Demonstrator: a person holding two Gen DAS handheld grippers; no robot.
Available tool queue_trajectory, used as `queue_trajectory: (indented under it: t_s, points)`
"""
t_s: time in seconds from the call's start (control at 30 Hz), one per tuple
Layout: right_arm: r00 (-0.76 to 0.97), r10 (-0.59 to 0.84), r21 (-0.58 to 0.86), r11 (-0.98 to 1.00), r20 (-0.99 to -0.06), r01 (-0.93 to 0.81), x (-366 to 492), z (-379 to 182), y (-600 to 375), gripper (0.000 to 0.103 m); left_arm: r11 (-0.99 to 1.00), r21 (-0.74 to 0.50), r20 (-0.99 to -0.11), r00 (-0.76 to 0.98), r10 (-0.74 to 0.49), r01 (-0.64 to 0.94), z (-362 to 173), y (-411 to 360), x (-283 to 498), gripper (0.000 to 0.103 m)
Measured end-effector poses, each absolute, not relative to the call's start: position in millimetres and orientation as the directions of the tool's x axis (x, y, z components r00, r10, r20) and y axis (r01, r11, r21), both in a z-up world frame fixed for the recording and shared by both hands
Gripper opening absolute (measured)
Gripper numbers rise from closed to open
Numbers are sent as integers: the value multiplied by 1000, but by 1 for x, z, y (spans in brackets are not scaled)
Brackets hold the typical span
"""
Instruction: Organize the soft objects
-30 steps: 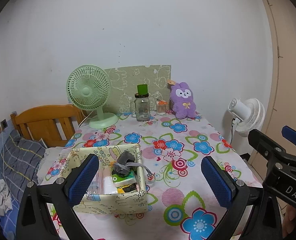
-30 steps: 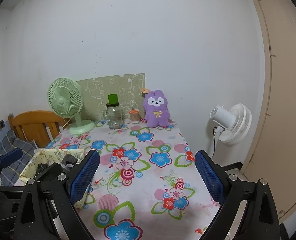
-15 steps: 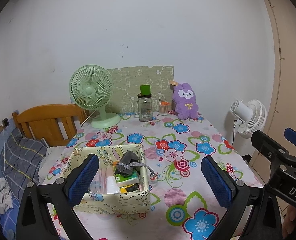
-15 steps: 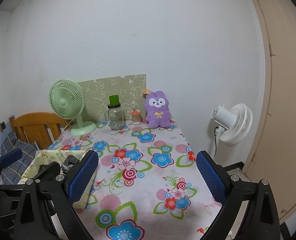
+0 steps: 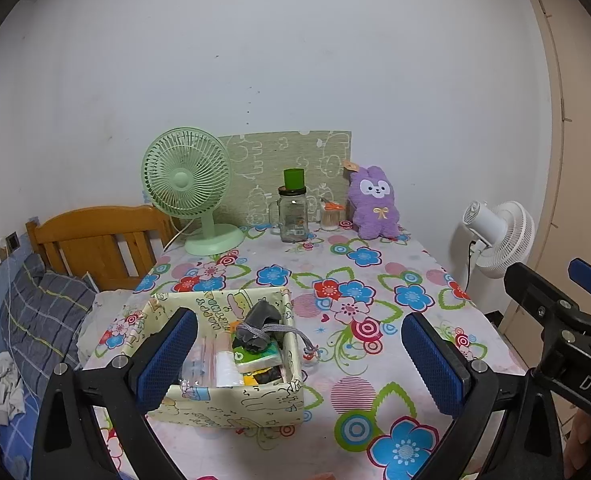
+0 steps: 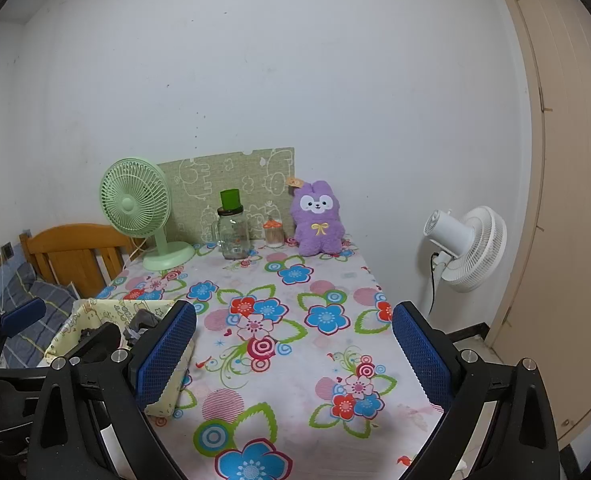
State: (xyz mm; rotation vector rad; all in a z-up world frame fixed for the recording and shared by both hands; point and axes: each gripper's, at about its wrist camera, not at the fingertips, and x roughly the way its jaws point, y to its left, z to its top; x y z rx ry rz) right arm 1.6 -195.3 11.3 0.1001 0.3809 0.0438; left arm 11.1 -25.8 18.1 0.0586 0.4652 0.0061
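Note:
A purple plush bunny (image 5: 374, 204) sits upright at the table's far edge against the wall; it also shows in the right wrist view (image 6: 318, 221). A pale yellow fabric box (image 5: 215, 304) stands near the front left, holding a grey drawstring pouch (image 5: 260, 324), a green packet and plastic bags. My left gripper (image 5: 298, 360) is open and empty, above the box's near right side. My right gripper (image 6: 294, 354) is open and empty over the table's front middle, right of the box (image 6: 95, 310).
A green desk fan (image 5: 187, 184), a glass jar with a green lid (image 5: 292, 212) and a small orange-topped jar (image 5: 331, 218) stand at the back. A white floor fan (image 5: 499, 236) is right of the table. A wooden bed headboard (image 5: 95, 236) is on the left.
Both grippers have pulled back and risen slightly, so the table objects look a little farther away. Both stay open and empty.

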Motion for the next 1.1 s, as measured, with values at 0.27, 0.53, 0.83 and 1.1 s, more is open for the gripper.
queue_trajectory:
  t_s: [0.27, 0.53, 0.83, 1.1]
  points:
    - [925, 65, 117, 993, -375, -22, 3, 10, -193, 100, 998, 60, -453, 891, 22, 6, 18, -25, 12, 103]
    - [925, 63, 116, 993, -374, -20, 4, 9, -192, 100, 998, 56, -450, 893, 22, 3, 17, -25, 11, 103]
    - [925, 64, 119, 993, -373, -21, 5, 9, -193, 101, 998, 56, -450, 893, 23, 3, 17, -24, 10, 103]
    - [926, 64, 119, 993, -371, -21, 5, 9, -194, 101, 998, 63, -442, 896, 30, -2, 18, -25, 10, 103]
